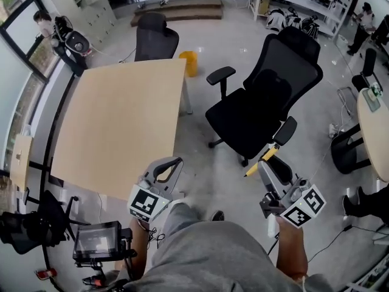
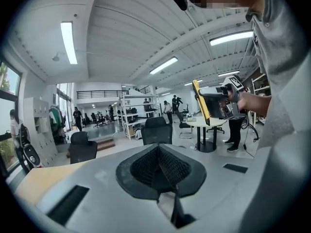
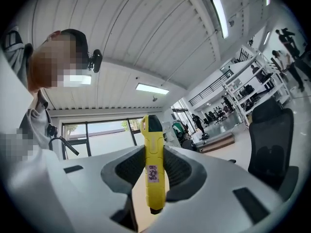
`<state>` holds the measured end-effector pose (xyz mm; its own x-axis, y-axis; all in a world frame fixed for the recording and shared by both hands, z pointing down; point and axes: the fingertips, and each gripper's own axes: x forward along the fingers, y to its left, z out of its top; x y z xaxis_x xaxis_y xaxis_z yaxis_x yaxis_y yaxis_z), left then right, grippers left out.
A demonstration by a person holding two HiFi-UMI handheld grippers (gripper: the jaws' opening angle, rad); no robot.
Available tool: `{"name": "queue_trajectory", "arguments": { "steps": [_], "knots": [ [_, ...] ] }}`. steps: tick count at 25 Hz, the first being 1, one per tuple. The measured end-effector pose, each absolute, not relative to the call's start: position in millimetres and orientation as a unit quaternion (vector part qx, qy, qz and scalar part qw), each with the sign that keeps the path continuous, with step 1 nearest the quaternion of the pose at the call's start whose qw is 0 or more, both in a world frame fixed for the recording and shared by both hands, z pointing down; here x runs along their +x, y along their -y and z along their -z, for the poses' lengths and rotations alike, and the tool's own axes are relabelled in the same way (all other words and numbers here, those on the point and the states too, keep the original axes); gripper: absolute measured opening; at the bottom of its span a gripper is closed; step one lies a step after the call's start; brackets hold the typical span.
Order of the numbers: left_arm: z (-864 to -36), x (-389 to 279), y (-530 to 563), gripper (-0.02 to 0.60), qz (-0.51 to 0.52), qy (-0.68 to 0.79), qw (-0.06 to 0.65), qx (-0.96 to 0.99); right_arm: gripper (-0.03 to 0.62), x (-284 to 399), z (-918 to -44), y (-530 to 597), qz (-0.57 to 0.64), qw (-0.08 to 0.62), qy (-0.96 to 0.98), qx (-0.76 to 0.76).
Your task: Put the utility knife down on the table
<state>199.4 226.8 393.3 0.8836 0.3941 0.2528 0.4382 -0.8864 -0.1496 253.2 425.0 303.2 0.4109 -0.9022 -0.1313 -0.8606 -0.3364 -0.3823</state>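
A yellow utility knife (image 3: 153,164) with a dark tip stands upright between my right gripper's (image 3: 154,171) jaws, which are shut on it. In the head view the knife (image 1: 261,160) sticks out of the right gripper (image 1: 269,163) over the floor, right of the bare light-wood table (image 1: 121,120). My left gripper (image 1: 172,166) hovers just off the table's near right corner, held low in front of the person. Its jaws (image 2: 158,165) are closed together with nothing between them. From the left gripper view the knife (image 2: 200,101) shows as a yellow strip in the right gripper.
A large black office chair (image 1: 273,96) stands on the floor right of the table, close to the right gripper. A second black chair (image 1: 155,38) sits at the table's far edge, beside a yellow bin (image 1: 189,62). A round table (image 1: 374,126) is at far right.
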Motion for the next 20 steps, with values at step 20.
{"name": "queue_trajectory", "arguments": {
  "steps": [20],
  "knots": [
    [-359.7, 262.2, -98.9, 0.006, 0.074, 0.14, 0.115, -0.981, 0.117, 321.1, -278.0, -279.4, 0.068, 0.169, -0.615, -0.767]
  ]
}}
